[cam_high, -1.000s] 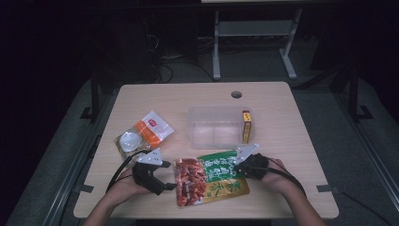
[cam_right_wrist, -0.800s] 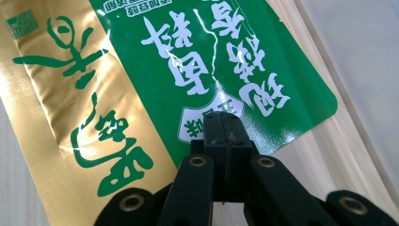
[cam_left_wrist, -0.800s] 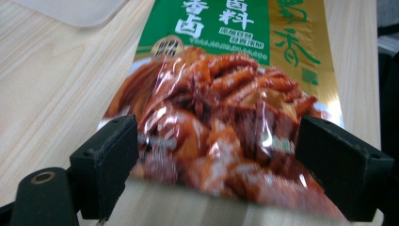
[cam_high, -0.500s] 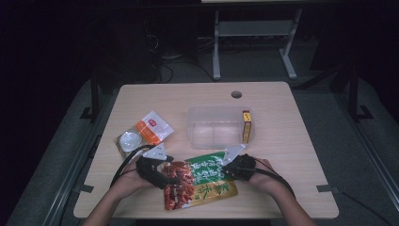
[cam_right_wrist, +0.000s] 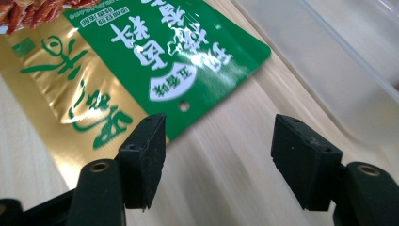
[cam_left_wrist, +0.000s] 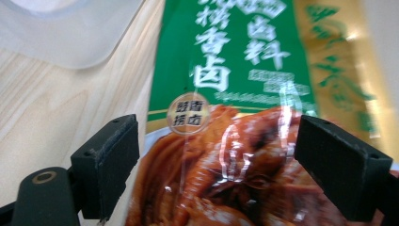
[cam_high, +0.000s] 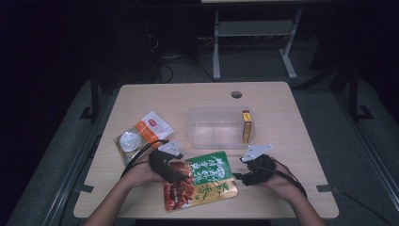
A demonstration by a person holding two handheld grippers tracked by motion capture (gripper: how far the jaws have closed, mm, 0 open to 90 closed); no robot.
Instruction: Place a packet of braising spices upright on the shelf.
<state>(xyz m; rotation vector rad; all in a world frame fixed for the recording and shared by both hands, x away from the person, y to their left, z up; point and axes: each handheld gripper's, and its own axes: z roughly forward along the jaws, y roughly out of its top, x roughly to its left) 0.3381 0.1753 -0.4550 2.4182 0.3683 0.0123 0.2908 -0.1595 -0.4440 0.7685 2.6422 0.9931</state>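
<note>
Near the table's (cam_high: 282, 122) front edge, our left gripper (cam_high: 181, 175) straddles the snack packet (cam_high: 207, 181), grip unclear; our right gripper (cam_high: 237, 178) has just released it.

Pale wooden table (cam_high: 282, 122), grey floor (cam_high: 371, 141), dark room

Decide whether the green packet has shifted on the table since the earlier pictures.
Yes. The green packet has slid left and a little nearer the front edge, away from the clear box, which stands where it was.

Lit table, dark surroundings — close-ups blurred (glare).
</note>
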